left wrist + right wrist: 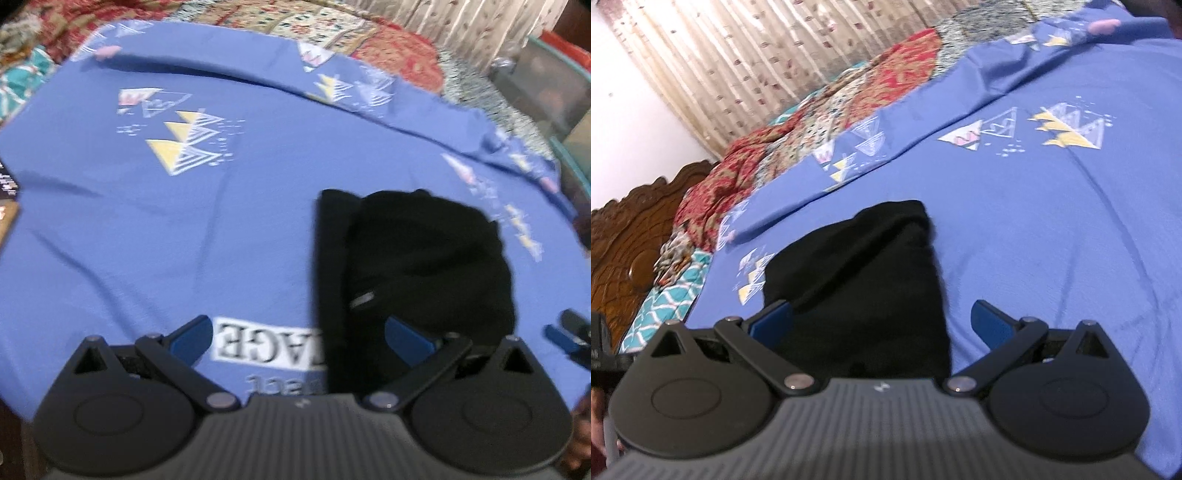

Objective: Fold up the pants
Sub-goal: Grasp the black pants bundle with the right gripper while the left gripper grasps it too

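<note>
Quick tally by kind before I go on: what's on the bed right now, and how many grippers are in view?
Black pants, folded into a bundle: 1
Blue printed sheet: 1
Red patterned quilt: 1
Grippers: 2, the left gripper and the right gripper, both open
Total: 5
</note>
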A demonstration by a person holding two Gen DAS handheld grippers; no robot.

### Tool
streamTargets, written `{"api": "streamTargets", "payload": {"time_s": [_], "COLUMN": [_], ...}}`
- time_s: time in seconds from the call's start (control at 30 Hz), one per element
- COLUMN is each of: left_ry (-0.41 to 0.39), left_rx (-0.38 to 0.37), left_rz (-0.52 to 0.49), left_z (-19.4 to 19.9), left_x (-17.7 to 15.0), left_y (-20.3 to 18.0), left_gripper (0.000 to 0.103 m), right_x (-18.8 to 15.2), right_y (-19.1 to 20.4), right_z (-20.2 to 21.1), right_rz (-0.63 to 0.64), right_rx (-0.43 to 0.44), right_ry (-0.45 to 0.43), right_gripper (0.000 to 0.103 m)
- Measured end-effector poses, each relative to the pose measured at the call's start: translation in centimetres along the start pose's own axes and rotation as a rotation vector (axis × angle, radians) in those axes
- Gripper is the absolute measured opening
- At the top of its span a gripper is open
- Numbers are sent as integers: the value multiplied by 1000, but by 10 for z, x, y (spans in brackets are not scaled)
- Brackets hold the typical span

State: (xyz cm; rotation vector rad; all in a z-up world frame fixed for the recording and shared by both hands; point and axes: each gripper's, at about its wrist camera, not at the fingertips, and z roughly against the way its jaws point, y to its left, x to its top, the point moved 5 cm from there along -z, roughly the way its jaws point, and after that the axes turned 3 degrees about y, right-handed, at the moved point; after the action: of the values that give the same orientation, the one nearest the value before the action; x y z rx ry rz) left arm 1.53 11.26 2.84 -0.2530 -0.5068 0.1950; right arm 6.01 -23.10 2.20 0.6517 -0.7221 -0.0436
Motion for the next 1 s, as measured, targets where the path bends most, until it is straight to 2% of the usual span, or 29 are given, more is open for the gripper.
{"api": "streamTargets", "payload": {"time_s": [0.2,0.5,0.67,0.7,0.77,0.8,0.87,0.9,1.0], "left_ry": [52,156,123,115,101,92,67,51,-57], "left_rx": [-73,-205,-245,-258,-271,-254,-243,-255,-293], "left_rz": [30,71,85,76,56,47,31,26,-31], "left_z": [-26,-79,-87,-85,-82,-80,-69,-62,-35], "left_x": [6,7,6,4,2,2,11,18,57], "left_y": [-6,-18,-22,-27,-34,-36,-42,-44,-59], "left_gripper": [103,103,102,101,75,71,52,49,46], "right_x": [3,1,2,1,-1,-2,4,9,34], "right_y": [-3,-28,-23,-16,3,11,27,38,68], "right_z": [-14,-46,-64,-67,-76,-77,-73,-68,-55], "right_rz": [36,-17,-16,-2,58,69,112,160,268], "right_rx": [2,38,99,109,130,143,131,125,152], "right_ry": [29,113,128,142,185,193,167,141,44], "right_gripper": [103,103,102,97,61,54,45,41,39]}}
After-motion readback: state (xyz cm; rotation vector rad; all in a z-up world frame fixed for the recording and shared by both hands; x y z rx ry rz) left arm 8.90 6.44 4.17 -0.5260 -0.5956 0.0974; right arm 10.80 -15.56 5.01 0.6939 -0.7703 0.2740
